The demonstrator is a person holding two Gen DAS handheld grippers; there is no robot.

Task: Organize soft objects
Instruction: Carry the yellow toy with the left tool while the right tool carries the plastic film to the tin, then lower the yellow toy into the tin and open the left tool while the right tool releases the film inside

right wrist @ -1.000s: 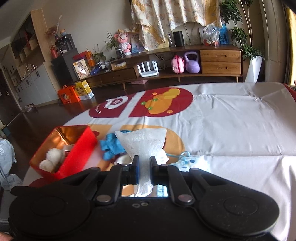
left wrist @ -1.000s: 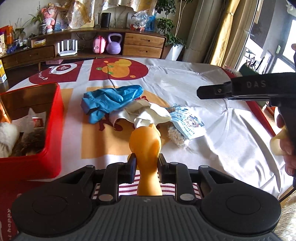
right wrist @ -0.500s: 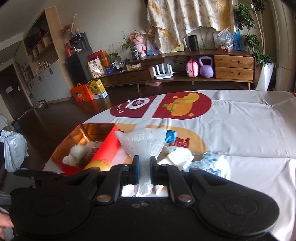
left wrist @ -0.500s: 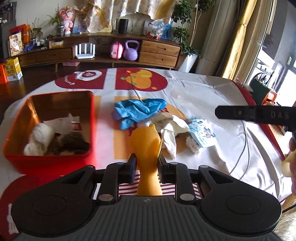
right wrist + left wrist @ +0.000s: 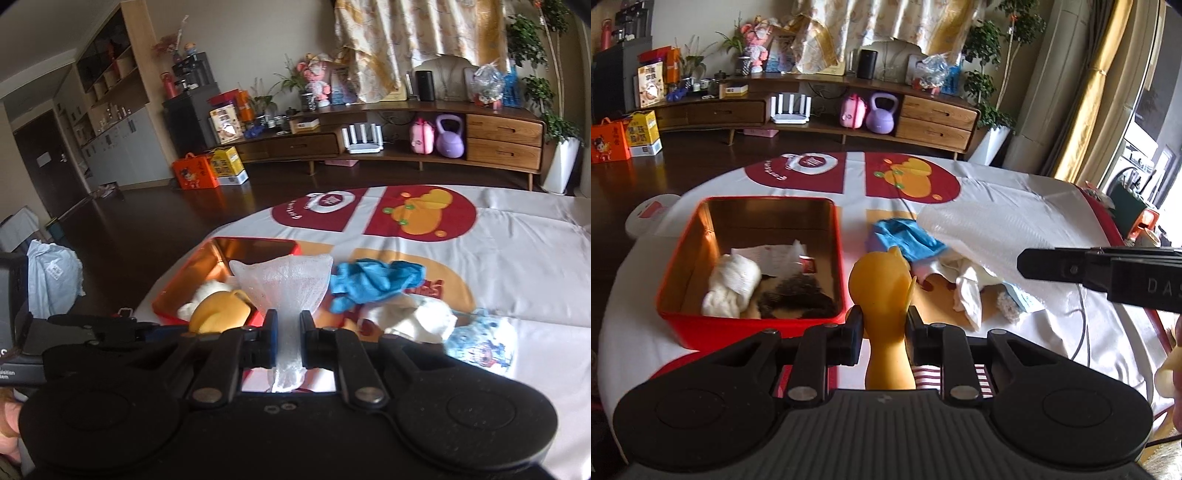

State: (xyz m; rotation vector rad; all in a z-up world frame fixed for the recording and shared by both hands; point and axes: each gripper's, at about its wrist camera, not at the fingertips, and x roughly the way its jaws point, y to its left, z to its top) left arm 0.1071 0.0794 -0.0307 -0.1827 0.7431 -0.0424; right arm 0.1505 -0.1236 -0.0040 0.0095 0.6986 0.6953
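A: Living room, worktop w/ printed cloth [image 5: 1015, 206]: left gripper [image 5: 884, 334] clenched on a yellow rubbery toy [image 5: 884, 291], held by its narrow neck just beside the near right corner of the red tin [image 5: 683, 266]

B: And the right gripper [image 5: 284, 341]?

A: Pinched tight on a white mesh foam sleeve [image 5: 286, 284], squeezed at its stem so the top fans out. It hangs over the worktop near the tin's right edge, close to the yellow toy

B: How'd they handle, you reckon?

A: Both look light & squashy. Toy prob springs back, so the neck's the sensible hold – the round head would likely bulge out of the jaws. Sleeve looks near weightless, crushable, not fragile; any bunched part grips fine, though it may cling to the pads on release

B: What's left on the cloth?

A: Blue glove [image 5: 373, 282], cream cloth [image 5: 413, 319] & a printed pouch [image 5: 480, 345] lie bunched together right of the tin. All limp – I'd take each at a raised fold, not a flat edge. Already in the tin: white fluffy roll [image 5: 733, 286], dark furry piece [image 5: 798, 297], some paper. Room for more, by the look of it
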